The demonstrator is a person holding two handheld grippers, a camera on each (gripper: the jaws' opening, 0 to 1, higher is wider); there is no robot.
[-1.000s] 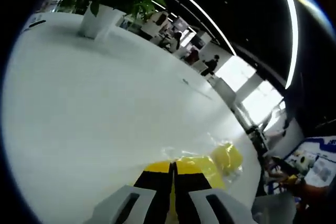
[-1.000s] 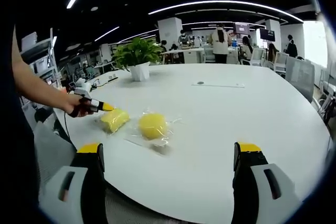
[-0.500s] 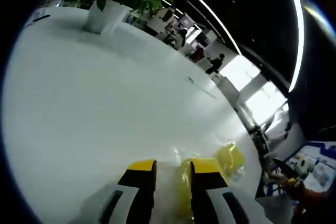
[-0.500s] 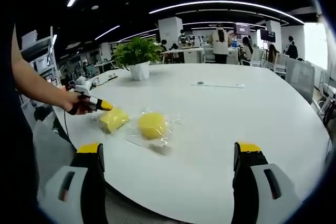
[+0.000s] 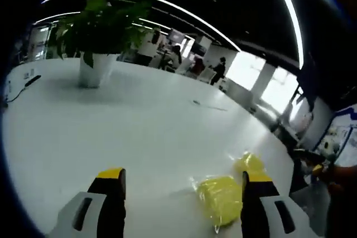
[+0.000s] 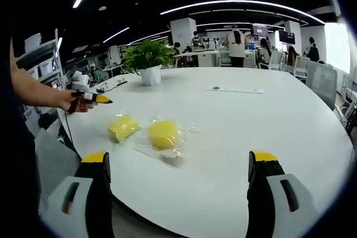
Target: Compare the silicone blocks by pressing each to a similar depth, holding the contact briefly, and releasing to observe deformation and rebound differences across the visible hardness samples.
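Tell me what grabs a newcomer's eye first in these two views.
Two bright yellow silicone blocks in clear wrap on the white table: a squarer block toward the person's side and a rounder block beside it. The left gripper, in the person's hand, hangs off the squarer block, jaws wide apart. A potted plant stands farther back on the table.

The left gripper view looks low across the desk [image 5: 111, 132], near the potted plant [image 5: 96, 37]. The right gripper view faces it from farther back; both share the desk and plant.
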